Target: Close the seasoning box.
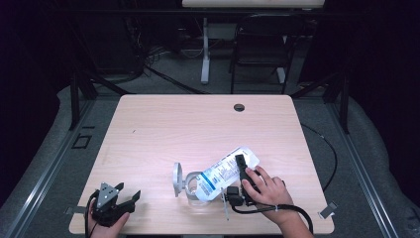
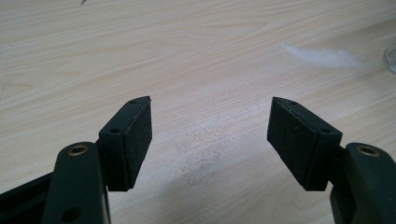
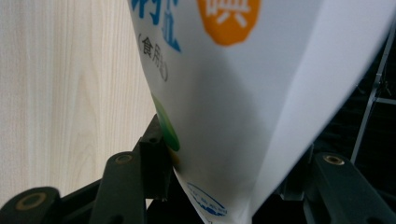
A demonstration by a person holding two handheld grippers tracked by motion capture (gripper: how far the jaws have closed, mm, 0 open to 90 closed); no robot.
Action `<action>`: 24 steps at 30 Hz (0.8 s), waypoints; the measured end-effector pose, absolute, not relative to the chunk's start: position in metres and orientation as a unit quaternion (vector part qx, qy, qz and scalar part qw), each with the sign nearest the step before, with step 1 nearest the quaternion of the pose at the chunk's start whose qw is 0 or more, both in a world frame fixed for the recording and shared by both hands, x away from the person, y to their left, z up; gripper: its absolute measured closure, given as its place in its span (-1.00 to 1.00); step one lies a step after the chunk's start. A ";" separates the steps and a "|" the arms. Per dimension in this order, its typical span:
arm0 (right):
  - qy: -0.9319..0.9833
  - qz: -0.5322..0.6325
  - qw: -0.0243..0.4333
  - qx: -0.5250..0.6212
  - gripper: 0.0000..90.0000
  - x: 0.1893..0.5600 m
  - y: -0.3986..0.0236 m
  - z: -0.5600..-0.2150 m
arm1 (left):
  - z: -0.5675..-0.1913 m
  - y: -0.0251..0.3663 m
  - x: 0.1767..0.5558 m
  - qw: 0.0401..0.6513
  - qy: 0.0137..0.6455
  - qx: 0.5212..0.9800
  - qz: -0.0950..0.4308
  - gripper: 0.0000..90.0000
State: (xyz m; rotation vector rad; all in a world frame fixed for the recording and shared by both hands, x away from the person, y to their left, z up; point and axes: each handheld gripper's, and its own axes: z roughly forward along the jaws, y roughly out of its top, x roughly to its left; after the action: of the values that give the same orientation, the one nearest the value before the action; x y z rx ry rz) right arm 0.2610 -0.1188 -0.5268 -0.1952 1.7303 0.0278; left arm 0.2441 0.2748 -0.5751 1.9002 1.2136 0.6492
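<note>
A white pouch [image 1: 223, 171] with blue print lies tilted, its lower end over a clear glass jar [image 1: 196, 192] near the table's front edge. The jar's hinged lid [image 1: 177, 179] stands open to the left. My right gripper [image 1: 241, 163] is shut on the pouch's upper part, with a hand behind it. In the right gripper view the pouch [image 3: 243, 93] stands between the jaws of my right gripper [image 3: 224, 175], and the left pad [image 3: 156, 156] presses on it. At the front left corner my left gripper [image 1: 128, 191] rests open. Nothing is between the jaws of the left gripper [image 2: 210, 126].
The light wooden table [image 1: 198, 129] has a cable hole [image 1: 239, 107] near its far edge. A folding chair [image 1: 260, 44] and a desk leg [image 1: 205, 49] stand on the floor beyond. A glass rim [image 2: 392, 56] shows at the right edge of the left gripper view.
</note>
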 end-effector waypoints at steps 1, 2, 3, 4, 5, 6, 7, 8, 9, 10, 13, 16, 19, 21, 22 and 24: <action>0.760 0.011 0.644 -0.085 0.09 0.261 -0.119 -0.527 | -0.575 0.275 0.244 0.388 0.477 0.747 0.255 -0.30; 0.760 0.011 0.644 -0.086 0.09 0.261 -0.119 -0.527 | -0.575 0.275 0.244 0.387 0.477 0.747 0.255 -0.30; 0.760 0.011 0.644 -0.087 0.09 0.261 -0.119 -0.527 | -0.575 0.275 0.244 0.387 0.477 0.747 0.255 -0.30; 0.760 0.011 0.644 -0.087 0.09 0.261 -0.119 -0.526 | -0.575 0.275 0.244 0.387 0.477 0.747 0.255 -0.30; 0.760 0.010 0.643 -0.088 0.09 0.261 -0.119 -0.526 | -0.575 0.275 0.244 0.387 0.477 0.747 0.255 -0.30; 0.759 0.018 0.645 -0.089 0.09 0.262 -0.119 -0.528 | -0.575 0.275 0.244 0.387 0.477 0.747 0.255 -0.30; 0.758 0.011 0.646 -0.090 0.09 0.261 -0.119 -0.527 | -0.575 0.275 0.244 0.387 0.477 0.747 0.255 -0.30; 0.758 0.012 0.646 -0.091 0.09 0.261 -0.119 -0.527 | -0.575 0.275 0.244 0.387 0.477 0.747 0.255 -0.30; 0.754 -0.001 0.650 -0.094 0.09 0.260 -0.119 -0.526 | -0.575 0.275 0.244 0.387 0.477 0.747 0.255 -0.30; 0.754 0.000 0.650 -0.094 0.10 0.261 -0.119 -0.526 | -0.575 0.275 0.244 0.387 0.477 0.747 0.255 -0.30; 0.754 0.002 0.650 -0.097 0.10 0.261 -0.119 -0.526 | -0.575 0.275 0.244 0.387 0.477 0.747 0.255 -0.30; 0.753 0.003 0.650 -0.102 0.10 0.262 -0.119 -0.526 | -0.575 0.275 0.244 0.387 0.477 0.747 0.255 -0.30; 0.752 0.001 0.650 -0.105 0.10 0.262 -0.119 -0.526 | -0.575 0.275 0.244 0.387 0.477 0.747 0.255 -0.30; 0.751 -0.002 0.651 -0.108 0.11 0.261 -0.119 -0.526 | -0.575 0.275 0.244 0.387 0.477 0.747 0.255 -0.30; 0.751 -0.003 0.651 -0.109 0.11 0.261 -0.119 -0.525 | -0.575 0.275 0.244 0.387 0.477 0.747 0.255 -0.30; 0.751 -0.004 0.651 -0.111 0.11 0.262 -0.119 -0.525 | -0.575 0.275 0.244 0.387 0.477 0.747 0.255 -0.30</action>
State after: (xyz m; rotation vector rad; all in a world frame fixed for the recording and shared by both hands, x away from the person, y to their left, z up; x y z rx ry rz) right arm 0.2616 -0.1186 -0.5250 -0.2530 1.7063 -0.0085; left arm 0.2441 0.2750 -0.5751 1.9011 1.2139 0.6492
